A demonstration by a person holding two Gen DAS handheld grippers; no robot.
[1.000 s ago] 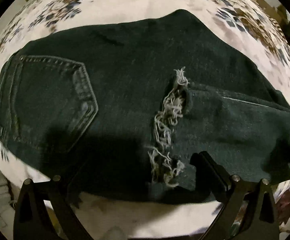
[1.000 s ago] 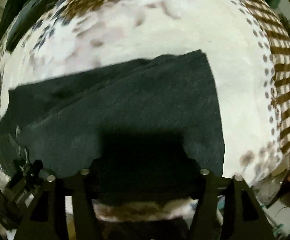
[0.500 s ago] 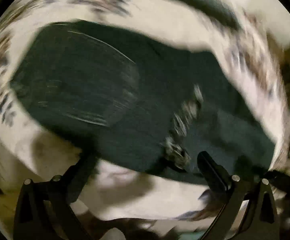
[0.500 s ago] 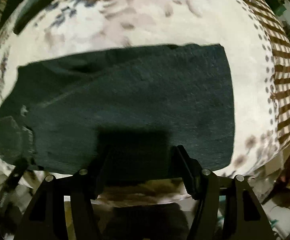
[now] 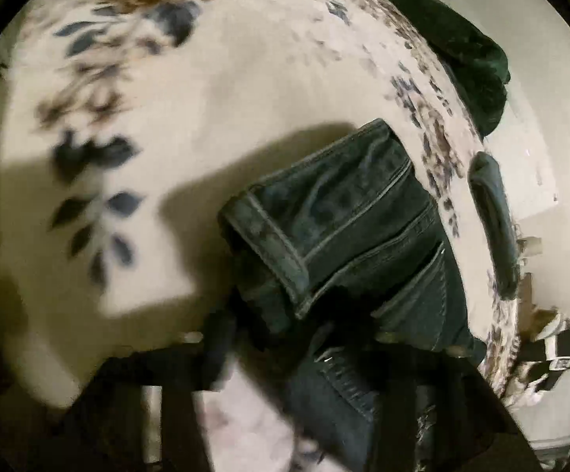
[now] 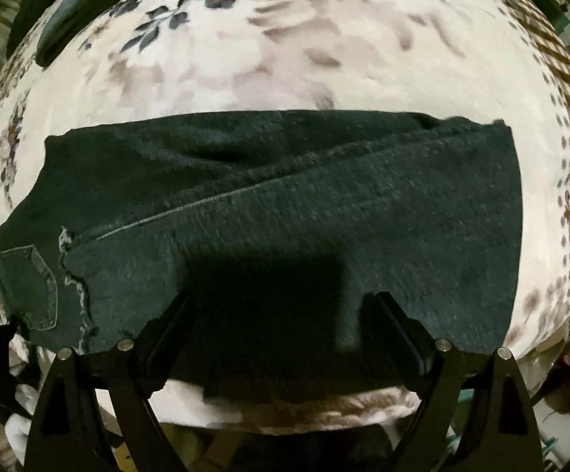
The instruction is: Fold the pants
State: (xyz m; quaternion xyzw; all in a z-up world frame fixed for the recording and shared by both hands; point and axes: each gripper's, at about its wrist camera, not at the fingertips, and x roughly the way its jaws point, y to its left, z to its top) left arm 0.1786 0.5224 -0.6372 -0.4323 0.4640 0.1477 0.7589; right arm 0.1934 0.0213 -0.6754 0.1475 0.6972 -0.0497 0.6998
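Your right gripper (image 6: 281, 318) hangs with jaws spread above the dark pants (image 6: 324, 212) lying flat on the floral blanket (image 6: 285, 59), while your blurred left gripper (image 5: 304, 338) appears clamped on their waistband.

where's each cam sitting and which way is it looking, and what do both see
Left wrist: on the left gripper, looking down along its blurred dark fingers at the waistband end of the jeans, lifted close to the lens above the floral bedspread.
Right wrist: on the right gripper, looking forward over its open black fingers at the jeans lying flat on the bedspread.
Shared: the same jeans and bedspread.
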